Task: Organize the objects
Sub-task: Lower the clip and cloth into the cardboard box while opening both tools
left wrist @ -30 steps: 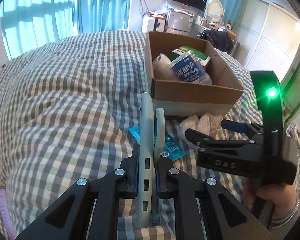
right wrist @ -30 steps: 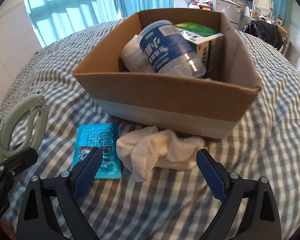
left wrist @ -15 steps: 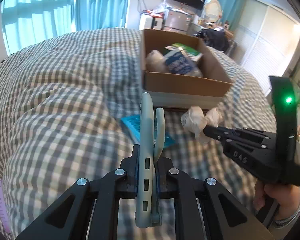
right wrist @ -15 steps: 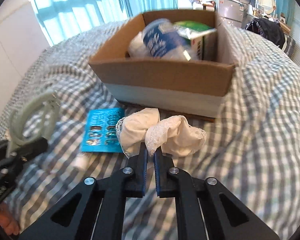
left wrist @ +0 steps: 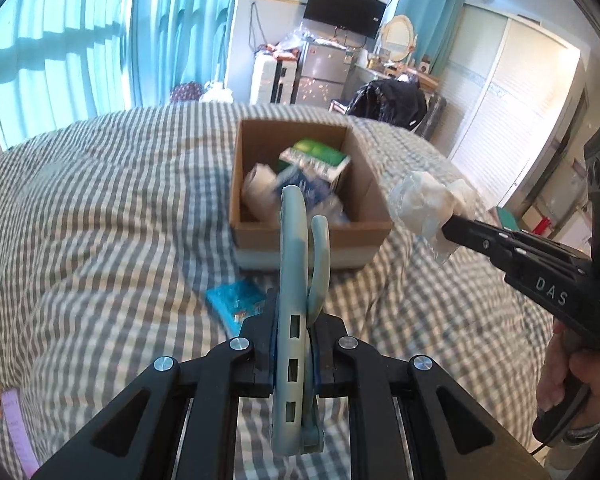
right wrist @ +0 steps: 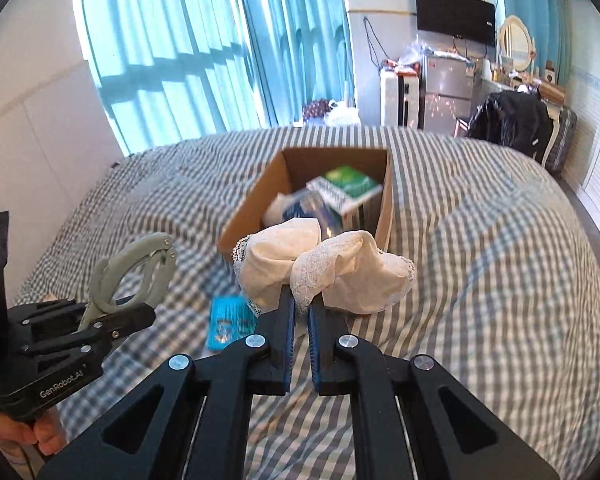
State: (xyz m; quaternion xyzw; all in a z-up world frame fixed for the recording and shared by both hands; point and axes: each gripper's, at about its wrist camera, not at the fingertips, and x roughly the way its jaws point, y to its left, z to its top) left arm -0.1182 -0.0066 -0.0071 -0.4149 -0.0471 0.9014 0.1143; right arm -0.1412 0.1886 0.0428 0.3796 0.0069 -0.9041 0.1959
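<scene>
An open cardboard box (left wrist: 256, 208) (right wrist: 256, 204) stands on the checked bed, holding a green carton (right wrist: 350, 188), a blue-labelled bottle (left wrist: 312, 190) and a pale roll. My left gripper (left wrist: 293, 320) is shut on a grey-green clip-like tool (left wrist: 294, 264) (right wrist: 134, 276), held above the bed short of the box. My right gripper (right wrist: 301, 312) (left wrist: 450, 228) is shut on a white lace-edged cloth (right wrist: 324, 272) (left wrist: 424, 200), lifted in the air just right of the box's near corner. A blue blister pack (left wrist: 236, 300) (right wrist: 230, 320) lies on the bed before the box.
The grey-and-white checked bedspread (left wrist: 100, 220) spreads wide to the left. A purple strip (left wrist: 18, 428) lies at its near-left edge. Behind the bed are teal curtains (right wrist: 204, 60), a small fridge (right wrist: 446, 92), a wall screen and a dark bag on a chair (right wrist: 512, 120).
The right gripper closed on the white cloth and lifted it off the bed to beside the box. The left gripper rose with its tool, so the box looks farther and lower.
</scene>
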